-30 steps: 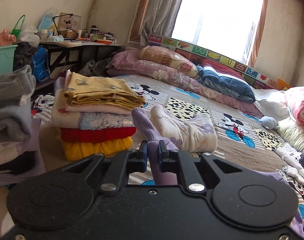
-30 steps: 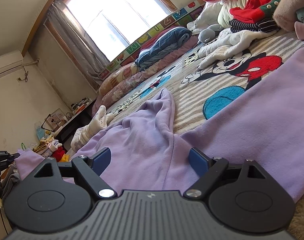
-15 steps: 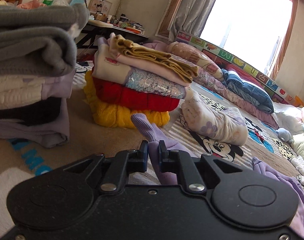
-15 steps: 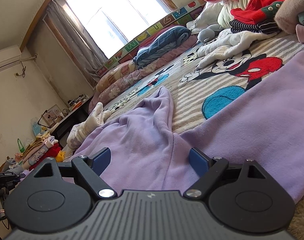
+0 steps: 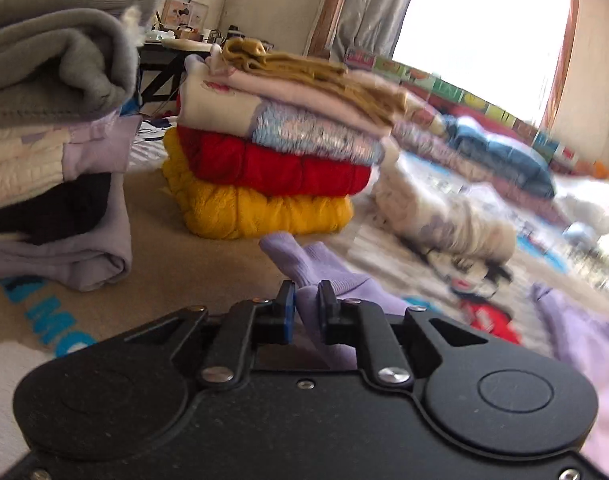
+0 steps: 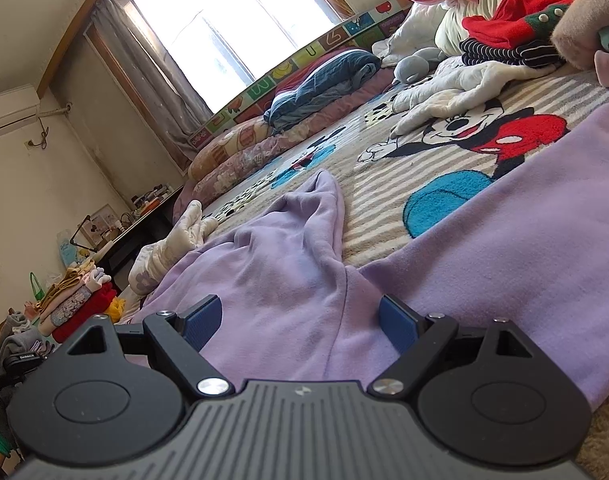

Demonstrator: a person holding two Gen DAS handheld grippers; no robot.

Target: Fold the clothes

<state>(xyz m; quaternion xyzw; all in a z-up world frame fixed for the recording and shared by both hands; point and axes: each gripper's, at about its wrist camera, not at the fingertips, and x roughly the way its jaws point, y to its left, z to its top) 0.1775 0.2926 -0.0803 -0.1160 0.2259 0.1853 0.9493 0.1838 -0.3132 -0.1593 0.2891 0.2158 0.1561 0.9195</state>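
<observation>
A lilac sweatshirt (image 6: 288, 264) lies spread on the cartoon rug (image 6: 384, 216). My left gripper (image 5: 306, 304) is shut on the sweatshirt's ribbed sleeve cuff (image 5: 304, 264), low over the rug and close to the folded piles. My right gripper (image 6: 300, 320) is open, its blue pads (image 6: 396, 322) standing to either side of the sweatshirt's body without pinching it. The sweatshirt's far part also shows at the right of the left wrist view (image 5: 576, 328).
A folded pile with yellow, red and tan garments (image 5: 272, 160) stands ahead of the left gripper; a taller grey and lilac pile (image 5: 52, 128) is at its left. A rolled white garment (image 5: 444, 216) lies right. Unfolded clothes (image 6: 512, 36) and bedding (image 6: 324, 76) lie beyond.
My left gripper has carried the sleeve cuff lower and closer to the folded piles, turning left. The right gripper has stayed open and still over the sweatshirt.
</observation>
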